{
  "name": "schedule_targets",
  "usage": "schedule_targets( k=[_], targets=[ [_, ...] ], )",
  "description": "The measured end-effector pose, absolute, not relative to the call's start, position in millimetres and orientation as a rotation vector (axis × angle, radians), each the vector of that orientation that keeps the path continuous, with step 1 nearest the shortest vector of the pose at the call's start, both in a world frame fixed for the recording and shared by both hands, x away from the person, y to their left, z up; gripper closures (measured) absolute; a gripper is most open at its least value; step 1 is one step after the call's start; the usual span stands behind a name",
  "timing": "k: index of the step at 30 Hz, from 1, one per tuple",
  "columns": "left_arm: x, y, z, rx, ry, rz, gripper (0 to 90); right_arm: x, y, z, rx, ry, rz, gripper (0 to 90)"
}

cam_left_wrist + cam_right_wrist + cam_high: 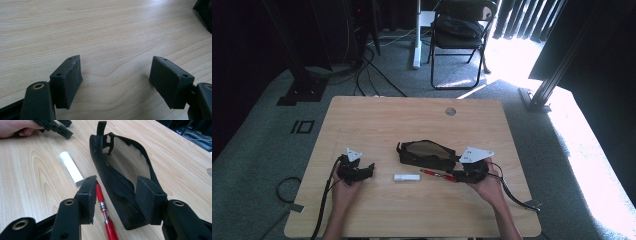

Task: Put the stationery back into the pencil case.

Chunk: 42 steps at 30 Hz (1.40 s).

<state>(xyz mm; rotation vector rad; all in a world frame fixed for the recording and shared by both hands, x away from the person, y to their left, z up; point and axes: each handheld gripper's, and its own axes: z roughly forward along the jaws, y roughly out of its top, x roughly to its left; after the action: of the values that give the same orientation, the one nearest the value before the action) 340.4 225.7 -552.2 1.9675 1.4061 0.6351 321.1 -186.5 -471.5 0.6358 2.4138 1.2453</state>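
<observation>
- grey carpet surrounds a pale wooden worktop, with a black folding chair behind it and bright sunlight falling on the floor at the right.
- near the middle of the worktop lies a black pencil case, unzipped, its mouth gaping so the dull inner lining shows.
- a red pen lies flat on the wood just beside the case's near edge, on the person's side.
- a white tube, short and round, lies left of the pen, apart from it and from the case.
- the right gripper sits low at the right end of the case, held in the person's right hand.
- in the right gripper view its fingers stand partly spread; the pen and the near wall of the pencil case both lie in the gap between them.
- the left-hand pad in that view is just beside the pen; whether it touches cannot be told. the other pad stands over the open mouth of the case, and nothing is pinched.
- the left gripper rests in the left hand at the worktop's left part, well apart from the case, pen and tube.
- in the left gripper view its fingers are wide apart over bare wood, with nothing between them.
</observation>
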Motion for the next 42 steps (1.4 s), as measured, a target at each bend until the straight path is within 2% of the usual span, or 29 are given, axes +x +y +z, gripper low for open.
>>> schedule_targets(
  k=[42],
  targets=[
    [340, 226, -552, 1.967, 1.406, 0.635, 26.0, 321, -180, -496, 0.624, 2.482, 1.217, 53.4]
  ],
)
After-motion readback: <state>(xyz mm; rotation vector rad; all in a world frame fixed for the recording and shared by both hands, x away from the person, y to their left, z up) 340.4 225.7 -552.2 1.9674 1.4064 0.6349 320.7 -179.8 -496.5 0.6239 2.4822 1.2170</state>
